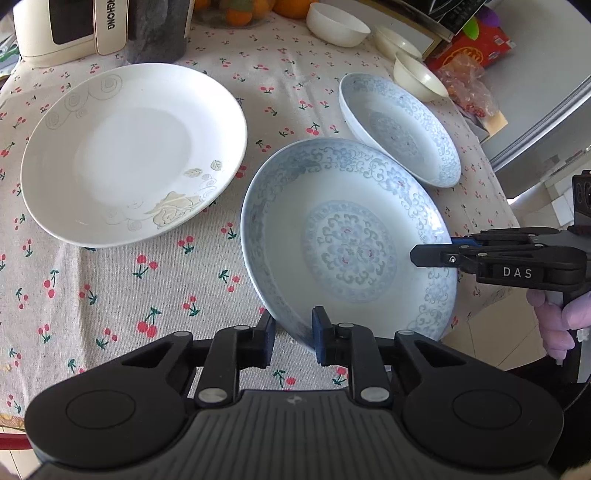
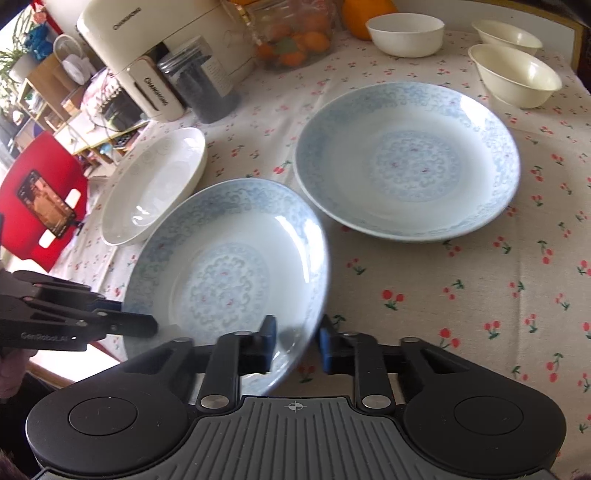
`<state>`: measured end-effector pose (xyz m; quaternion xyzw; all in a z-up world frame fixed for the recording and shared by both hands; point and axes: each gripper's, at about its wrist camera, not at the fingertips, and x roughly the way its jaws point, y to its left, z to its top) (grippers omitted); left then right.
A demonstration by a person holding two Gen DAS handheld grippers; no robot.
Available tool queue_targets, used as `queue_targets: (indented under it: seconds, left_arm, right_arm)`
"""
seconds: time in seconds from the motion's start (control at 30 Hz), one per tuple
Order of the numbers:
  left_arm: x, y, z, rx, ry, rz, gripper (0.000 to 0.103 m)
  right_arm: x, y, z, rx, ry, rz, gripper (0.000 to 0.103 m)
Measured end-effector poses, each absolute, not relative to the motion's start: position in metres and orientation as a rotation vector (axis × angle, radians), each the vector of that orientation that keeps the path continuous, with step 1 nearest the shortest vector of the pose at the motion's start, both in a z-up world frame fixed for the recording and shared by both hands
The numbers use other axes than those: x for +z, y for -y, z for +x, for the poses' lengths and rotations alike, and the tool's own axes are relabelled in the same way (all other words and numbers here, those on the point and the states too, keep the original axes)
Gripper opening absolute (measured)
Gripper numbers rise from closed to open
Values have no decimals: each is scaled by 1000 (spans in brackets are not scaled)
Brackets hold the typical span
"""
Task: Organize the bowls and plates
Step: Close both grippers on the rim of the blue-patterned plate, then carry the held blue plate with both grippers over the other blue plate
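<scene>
A blue-patterned plate (image 1: 347, 251) (image 2: 229, 273) is tilted above the cherry-print tablecloth. My left gripper (image 1: 293, 332) (image 2: 129, 314) is shut on its near rim. My right gripper (image 2: 297, 334) (image 1: 443, 249) is shut on the opposite rim. A second blue-patterned plate (image 1: 399, 129) (image 2: 406, 158) lies flat just behind it. A larger white plate with a leaf design (image 1: 133, 151) (image 2: 155, 184) rests to the left. At the far edge stand a white bowl (image 1: 336, 24) (image 2: 406, 35) and two cream bowls (image 1: 417, 75) (image 2: 513, 74).
A cream appliance (image 1: 62, 29) (image 2: 122, 44), a dark jar (image 1: 155, 29) (image 2: 207, 81) and a container of oranges (image 2: 295, 37) line the back of the table. A red chair (image 2: 40, 195) holding a phone stands beyond the table's left edge. A gloved hand (image 1: 557, 325) holds the right gripper.
</scene>
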<state>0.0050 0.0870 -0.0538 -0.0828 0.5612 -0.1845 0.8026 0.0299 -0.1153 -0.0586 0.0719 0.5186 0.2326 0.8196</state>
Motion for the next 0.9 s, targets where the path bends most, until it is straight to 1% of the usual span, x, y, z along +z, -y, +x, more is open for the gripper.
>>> queue_targets:
  seconds: [0.3,0.63,0.9]
  left_arm:
    - [-44,-96,0,-379,-1166,-196,19]
    - [-28,-98,-7,-381,-1085,-188,20]
    - [-20,-88,0,-380,-1042,-185,20]
  right_arm:
    - [-42,110,23,523,-1046,118,19]
    - [-26,114,22,524,-999,133,19]
    - [-16,124,29,493,-959,150,19]
